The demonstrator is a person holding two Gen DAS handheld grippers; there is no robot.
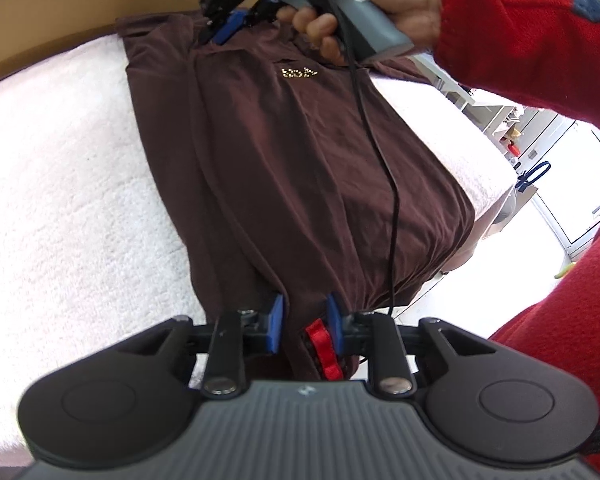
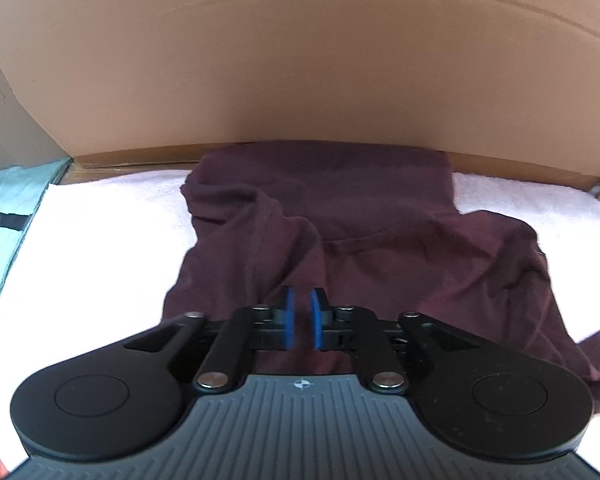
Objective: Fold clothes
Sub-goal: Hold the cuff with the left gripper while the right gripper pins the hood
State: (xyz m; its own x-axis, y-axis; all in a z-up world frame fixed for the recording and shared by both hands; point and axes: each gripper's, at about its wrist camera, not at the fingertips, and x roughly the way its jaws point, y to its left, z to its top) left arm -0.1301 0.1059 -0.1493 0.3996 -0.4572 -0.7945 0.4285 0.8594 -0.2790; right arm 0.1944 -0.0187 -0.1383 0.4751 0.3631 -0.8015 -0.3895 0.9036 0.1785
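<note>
1. L tongs (image 1: 304,322): my own, blue pads part-closed w/ the near hem of the maroon shirt (image 1: 284,152) bunched between them. Cloth fills the gap and puckers toward the pads, so I read it as clenched on the hem. A red loop tag (image 1: 325,350) sits just inside the R pad, touching it.

2. R tongs (image 2: 302,318): pads close together w/ a thin gap showing. Shirt lies right under and ahead of the tips, but I can't tell if any cloth is pinched. In the L view these tongs (image 1: 230,26) sit at the shirt's far end, tips down on the cloth; a hand (image 1: 364,8) in a red sleeve (image 1: 520,32) grips the handle.

3. Shirt: spread lengthwise from L tongs to R tongs, wrinkled, small gold logo (image 1: 299,73) nearer the R tongs. A black cable (image 1: 384,168) trails over it from the R handle toward the L tongs.

4. White towel (image 1: 60,184): under the shirt, either side of both tongs.

5. Cardboard wall (image 2: 300,60): beyond the R tongs, touching the shirt's far edge.

6. Teal cloth (image 2: 8,220): far L of the R tongs, off the towel's edge.
</note>
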